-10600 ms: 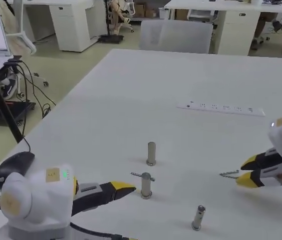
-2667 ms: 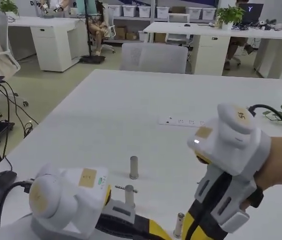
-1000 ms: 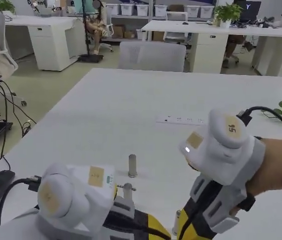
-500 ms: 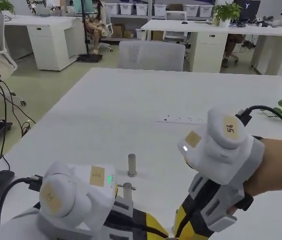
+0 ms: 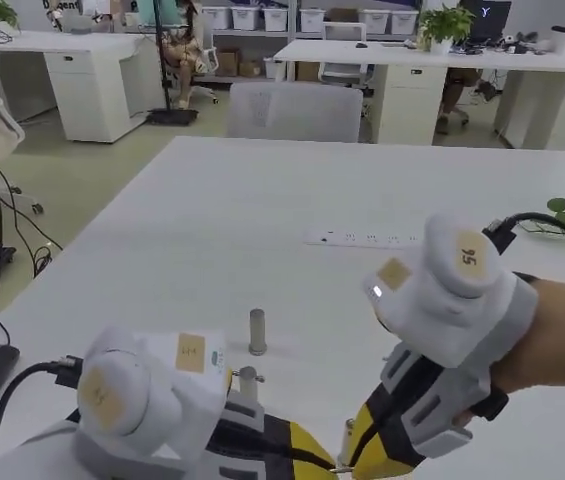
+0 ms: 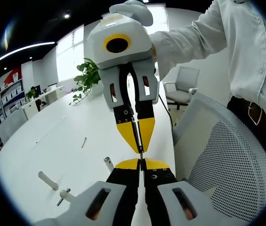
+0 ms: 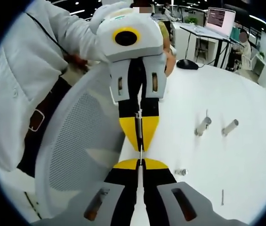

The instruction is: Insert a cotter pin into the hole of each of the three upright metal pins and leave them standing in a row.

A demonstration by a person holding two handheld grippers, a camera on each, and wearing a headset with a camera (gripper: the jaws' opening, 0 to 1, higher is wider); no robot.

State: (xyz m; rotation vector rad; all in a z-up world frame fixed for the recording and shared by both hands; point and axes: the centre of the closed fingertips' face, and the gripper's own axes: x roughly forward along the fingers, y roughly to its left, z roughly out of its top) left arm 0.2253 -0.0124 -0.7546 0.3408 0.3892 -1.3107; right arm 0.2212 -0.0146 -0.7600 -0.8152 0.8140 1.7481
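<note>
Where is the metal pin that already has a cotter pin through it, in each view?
Head view: metal pin, low centre, nearer than the bare pin.
Left gripper view: bottom left, beside the bare pin.
Right gripper view: right of centre, left of the bare pin.
Shared landmark: that bare pin.

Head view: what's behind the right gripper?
A sliver of the nearest upright pin shows beside the right gripper. The rest of it, hole included, is covered, so whether it's pinned can't be told in that view.

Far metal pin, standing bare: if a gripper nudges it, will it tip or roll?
Probably tips easily: the pin stands tall on a small base. Once down, being round, it would likely roll. It looks like solid metal, so probably stiff and heavy for its size.
</note>
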